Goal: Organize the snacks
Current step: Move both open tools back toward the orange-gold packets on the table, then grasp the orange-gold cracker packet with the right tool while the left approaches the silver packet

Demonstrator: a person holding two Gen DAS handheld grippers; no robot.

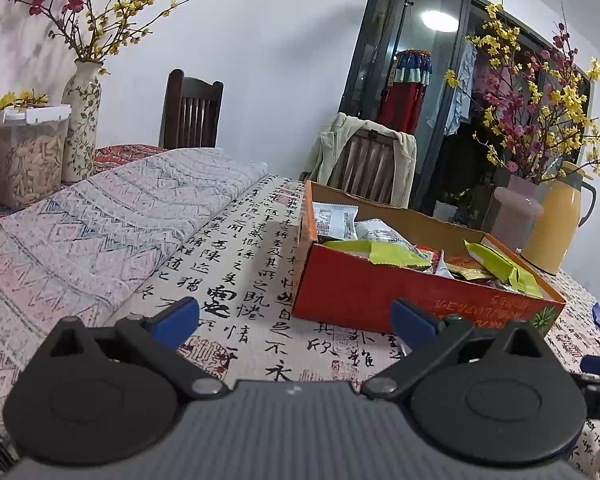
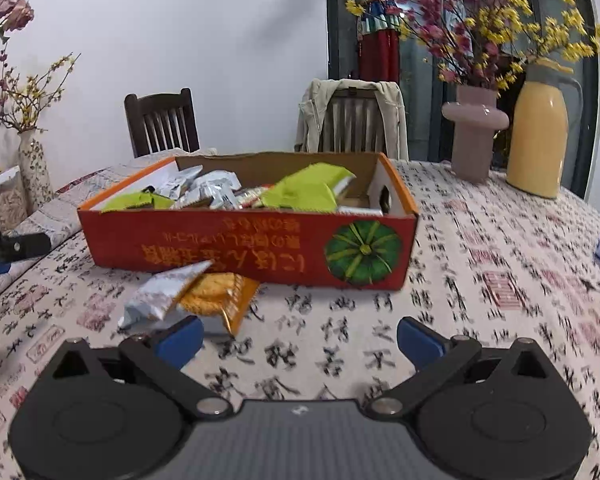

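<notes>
A red cardboard box (image 2: 204, 248) with a green pumpkin picture stands on the calligraphy tablecloth, filled with green and silver snack packets (image 2: 304, 190). In the left wrist view the same box (image 1: 364, 292) lies ahead and to the right. Two loose packets lie on the cloth in front of the box: a silver one (image 2: 160, 296) and an orange biscuit one (image 2: 220, 296). My right gripper (image 2: 298, 344) is open just short of them, its left fingertip (image 2: 182, 340) beside the orange packet. My left gripper (image 1: 296, 320) is open over bare cloth, holding nothing.
A pink vase (image 2: 474, 136) with flowers and a yellow thermos jug (image 2: 538, 140) stand behind the box. A patterned vase (image 1: 82, 124) and a clear tub of snacks (image 1: 24, 156) sit far left on a folded cloth (image 1: 100, 220). Two chairs stand behind the table.
</notes>
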